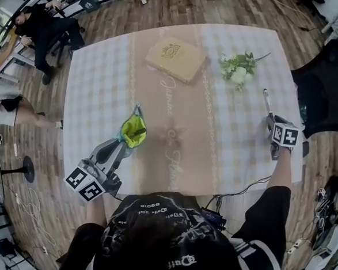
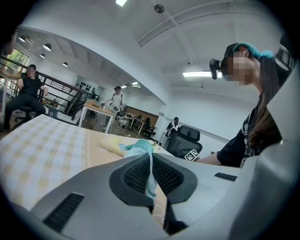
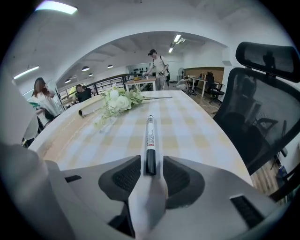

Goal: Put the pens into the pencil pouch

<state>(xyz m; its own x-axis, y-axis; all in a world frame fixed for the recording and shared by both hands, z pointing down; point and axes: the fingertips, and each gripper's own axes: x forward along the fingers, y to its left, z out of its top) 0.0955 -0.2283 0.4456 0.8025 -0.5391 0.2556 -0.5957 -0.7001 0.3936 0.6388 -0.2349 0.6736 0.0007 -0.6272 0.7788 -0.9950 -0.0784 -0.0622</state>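
The pencil pouch (image 1: 133,130) lies on the checked tablecloth (image 1: 98,74), its mouth gaping and showing a yellow-green lining with a teal rim. My left gripper (image 1: 124,145) is shut on the pouch's near edge; in the left gripper view the teal fabric (image 2: 150,180) is pinched between the pads, and the pouch (image 2: 139,147) bunches just beyond them. A white pen (image 1: 266,104) with a black cap lies near the table's right edge. My right gripper (image 1: 271,123) is over its near end. In the right gripper view the pen (image 3: 150,133) has its black end between the jaws of my right gripper (image 3: 151,172), with a small gap on each side.
A tan book (image 1: 175,60) lies at the far middle of the table, and a sprig of white flowers (image 1: 238,67) to its right. A black office chair (image 1: 325,85) stands close to the table's right edge. People sit beyond the far left corner.
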